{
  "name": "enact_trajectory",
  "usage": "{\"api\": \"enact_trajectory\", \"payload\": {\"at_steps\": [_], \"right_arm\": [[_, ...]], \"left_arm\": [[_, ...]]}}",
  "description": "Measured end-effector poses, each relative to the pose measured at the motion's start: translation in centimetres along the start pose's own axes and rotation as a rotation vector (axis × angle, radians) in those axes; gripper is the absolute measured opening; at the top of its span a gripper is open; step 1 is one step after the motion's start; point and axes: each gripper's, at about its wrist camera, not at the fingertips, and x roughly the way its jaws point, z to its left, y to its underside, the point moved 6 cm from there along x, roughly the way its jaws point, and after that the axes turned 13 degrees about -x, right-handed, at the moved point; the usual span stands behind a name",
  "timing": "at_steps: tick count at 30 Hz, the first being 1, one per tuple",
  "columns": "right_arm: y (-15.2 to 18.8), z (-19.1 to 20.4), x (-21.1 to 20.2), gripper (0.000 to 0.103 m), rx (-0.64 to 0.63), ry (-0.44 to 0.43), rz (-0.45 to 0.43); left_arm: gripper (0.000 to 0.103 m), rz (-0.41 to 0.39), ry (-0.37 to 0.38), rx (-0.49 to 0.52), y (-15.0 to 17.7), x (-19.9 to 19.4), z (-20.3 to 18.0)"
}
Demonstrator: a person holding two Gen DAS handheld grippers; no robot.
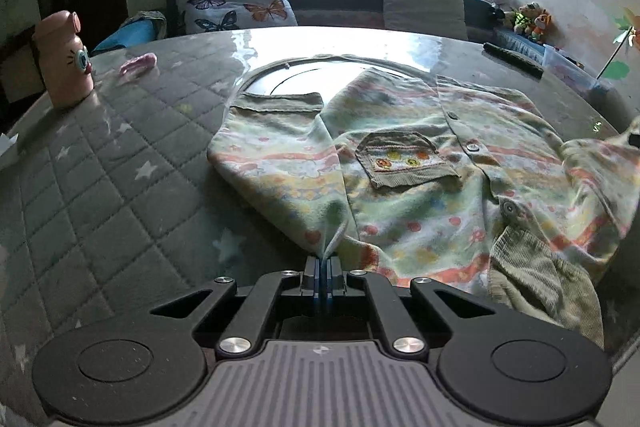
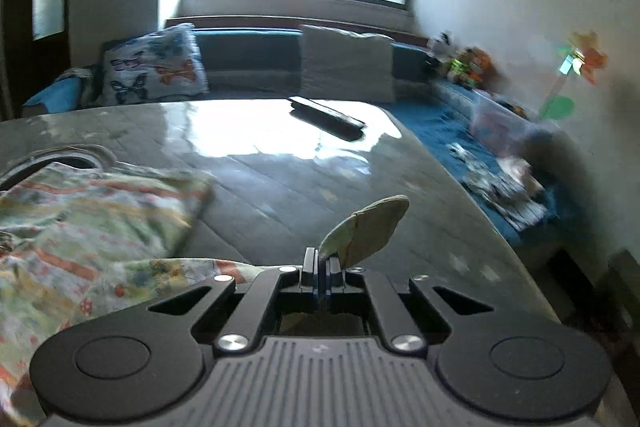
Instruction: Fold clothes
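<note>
- My left tongs [image 1: 323, 259] are clenched on a pinch of the child's patterned shirt [image 1: 420, 187], at the fold where the near sleeve meets the body; the cloth rises in a small peak into the closed jaws.
- My right tongs [image 2: 322, 259] are likewise clenched, grasping a flap of olive corduroy trim [image 2: 366, 227] that stands up and leans right beyond the jaw tips. I judge it a cuff or collar piece of the same shirt; which of the two I cannot tell.
- The shirt lies face up on the quilted, star-printed counter [image 1: 120, 187], buttons and corduroy chest pocket [image 1: 404, 159] showing, hem toward the window and collar end toward me.
- Governing relation: from the left tongs the garment spreads ahead and to the right; from the right tongs its bulk [image 2: 80, 219] lies to the left, with bare counter [image 2: 280, 179] ahead and to the right.
- The shirt's long axis runs roughly away from me toward the window, so the two grips sit at opposite sides of its near end.
- Judgement: the right tongs hold the looser, outlying part, and the coming fold needs that part carried leftward across the body, while the left tongs anchor their side.
- Risk, as judged: a dark remote control [image 2: 328, 117] rests farther off, well apart from the cloth, and is unlikely to interfere.
</note>
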Motion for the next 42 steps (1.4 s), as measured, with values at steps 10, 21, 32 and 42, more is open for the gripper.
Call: {"api": "enact_trajectory", "payload": {"at_steps": [10, 21, 32, 42], "right_arm": [[7.4, -4.6, -2.0, 0.011, 0.147, 0.088, 0.135], [5.4, -5.0, -2.5, 0.020, 0.133, 0.093, 0.062], [5.0, -3.8, 3.3, 0.023, 0.145, 0.017, 0.086], [4.1, -2.3, 2.5, 0.035, 0.139, -0.003, 0.068]], "left_arm": [[0.009, 0.006, 0.007, 0.016, 0.3, 0.0, -0.1], [0.034, -0.038, -0.012, 0.050, -0.1, -1.3, 0.1], [0.039, -0.061, -0.020, 0.070, -1.2, -2.2, 0.1], [0.043, -0.099, -0.014, 0.104, -4.1, -0.7, -1.1]]}}
